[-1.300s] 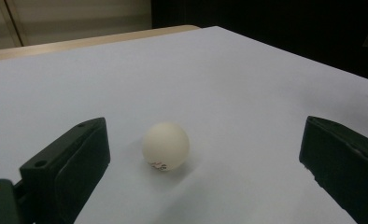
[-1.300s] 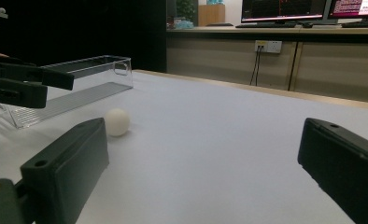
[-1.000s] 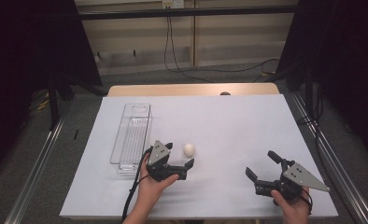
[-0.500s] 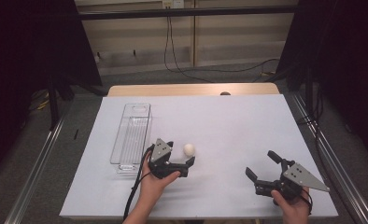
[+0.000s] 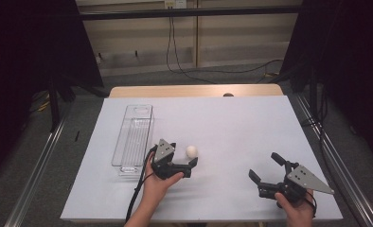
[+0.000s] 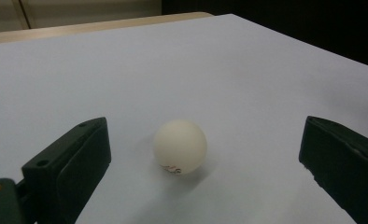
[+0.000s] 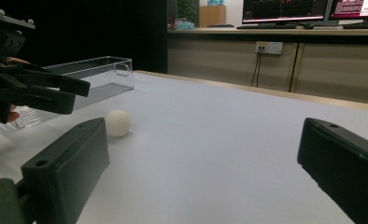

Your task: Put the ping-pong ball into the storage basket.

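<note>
The left gripper (image 5: 184, 163) is gaping wide, gripping nothing, its jaws pointing at the white ping-pong ball (image 6: 180, 146), which is sitting on the white table (image 5: 232, 127) ahead of the jaws, touching neither. The right gripper (image 5: 265, 170) is also spreading wide open and empty, well apart from the ball, near the table's front right. A clear plastic bin (image 5: 133, 137) is lying just left of the left gripper
</note>
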